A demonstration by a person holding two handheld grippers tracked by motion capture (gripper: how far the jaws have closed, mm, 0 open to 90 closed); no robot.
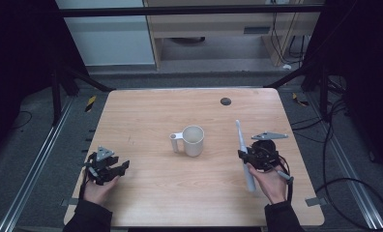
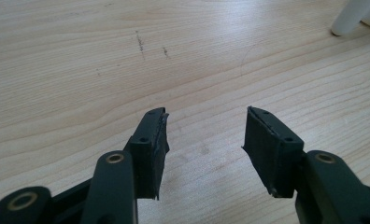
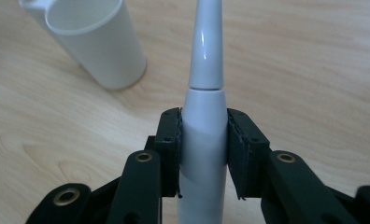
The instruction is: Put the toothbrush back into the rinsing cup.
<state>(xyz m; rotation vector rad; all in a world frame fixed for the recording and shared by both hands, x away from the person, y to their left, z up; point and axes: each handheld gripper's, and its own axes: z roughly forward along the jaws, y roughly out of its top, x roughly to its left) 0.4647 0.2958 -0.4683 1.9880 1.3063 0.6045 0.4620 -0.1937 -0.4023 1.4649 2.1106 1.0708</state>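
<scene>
Between the jaws of the right gripper [image 3: 203, 154], one white electric toothbrush [image 3: 204, 126] sits clamped at its body, head pointing away. Just ahead and to its left stands one white handled cup [image 1: 193, 140], empty; dropping the brush in appears still undone. The left gripper [image 2: 205, 140], well apart, gapes with nothing between its jaws above the wooden table [image 1: 146, 111].
</scene>
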